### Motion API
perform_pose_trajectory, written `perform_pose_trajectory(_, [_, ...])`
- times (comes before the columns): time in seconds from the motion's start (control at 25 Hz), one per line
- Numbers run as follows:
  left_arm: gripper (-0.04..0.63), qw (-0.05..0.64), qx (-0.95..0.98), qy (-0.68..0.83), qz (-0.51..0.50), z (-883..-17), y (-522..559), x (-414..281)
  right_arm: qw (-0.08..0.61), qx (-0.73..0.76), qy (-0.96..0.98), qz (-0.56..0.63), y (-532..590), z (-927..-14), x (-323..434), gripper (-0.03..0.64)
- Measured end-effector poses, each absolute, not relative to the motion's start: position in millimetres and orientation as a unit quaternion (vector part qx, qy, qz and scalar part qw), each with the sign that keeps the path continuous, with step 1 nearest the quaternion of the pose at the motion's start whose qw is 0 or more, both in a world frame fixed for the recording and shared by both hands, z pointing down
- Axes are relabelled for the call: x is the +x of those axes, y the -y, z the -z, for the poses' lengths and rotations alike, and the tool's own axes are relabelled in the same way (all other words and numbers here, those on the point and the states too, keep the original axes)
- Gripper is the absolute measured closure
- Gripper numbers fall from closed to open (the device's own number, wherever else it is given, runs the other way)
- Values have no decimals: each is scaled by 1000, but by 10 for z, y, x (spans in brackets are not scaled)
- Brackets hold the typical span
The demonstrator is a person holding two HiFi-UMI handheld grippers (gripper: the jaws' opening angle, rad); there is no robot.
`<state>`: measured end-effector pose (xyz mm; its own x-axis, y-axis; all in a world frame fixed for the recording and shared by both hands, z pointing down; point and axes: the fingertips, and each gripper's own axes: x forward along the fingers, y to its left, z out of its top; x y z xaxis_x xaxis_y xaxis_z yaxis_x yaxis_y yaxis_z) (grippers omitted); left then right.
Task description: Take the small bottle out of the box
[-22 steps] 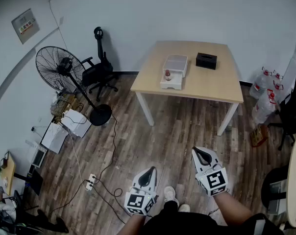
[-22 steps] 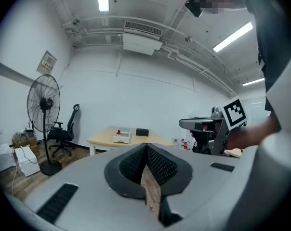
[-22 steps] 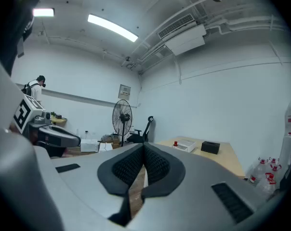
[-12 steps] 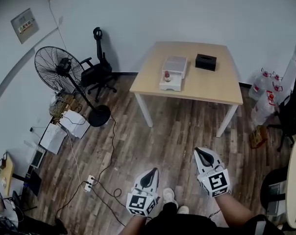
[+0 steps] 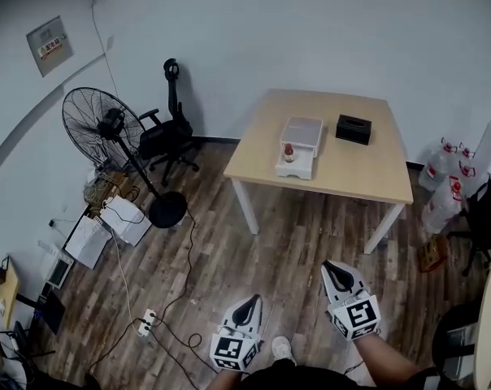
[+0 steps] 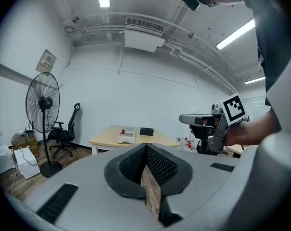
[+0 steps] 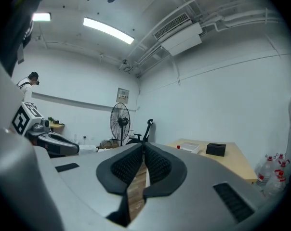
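Approach stage, I judge: left gripper [image 5: 250,299] and right gripper [image 5: 332,266] are both closed, empty — the small bottle [image 5: 288,151] stands in the box [image 5: 295,172], far ahead of their fingertips. Next: close in, open one.

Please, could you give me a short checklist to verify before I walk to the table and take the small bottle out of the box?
1. Left tongs empty: ok, jaws together with nothing between them.
2. Right tongs empty: ok, jaws together.
3. Tongs open for a grasp: not ok, both are shut.
4. Small bottle in sight: ok, its red cap shows inside the white box.
5. Table within reach: not ok, it stands well ahead across the floor.
6. Way ahead: ok, the power strip lies off to the left.
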<state>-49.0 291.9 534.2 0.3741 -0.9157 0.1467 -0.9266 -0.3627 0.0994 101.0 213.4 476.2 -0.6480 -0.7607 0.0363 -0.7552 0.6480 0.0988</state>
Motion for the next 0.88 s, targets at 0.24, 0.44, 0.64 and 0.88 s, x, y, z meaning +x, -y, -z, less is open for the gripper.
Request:
perform_pose_trajectory(0.24, [583, 79, 829, 553, -29, -5308, -2492, -680, 32, 425, 904, 37, -1703, -4711, 806, 366])
perform_pose_trajectory(0.44, [583, 78, 832, 549, -28, -5318, -2210, -857, 32, 436, 898, 48, -1439, -4729, 651, 203])
perform_pose_trajectory(0.64, [583, 82, 833, 547, -27, -5332, -1998, -961, 37, 436, 897, 62, -1218, -4799, 536, 82])
perform_pose_trajectory(0.88, [583, 84, 835, 543, -37, -5432, -1696, -1034, 41, 442, 894, 54, -897, -4889, 481, 29])
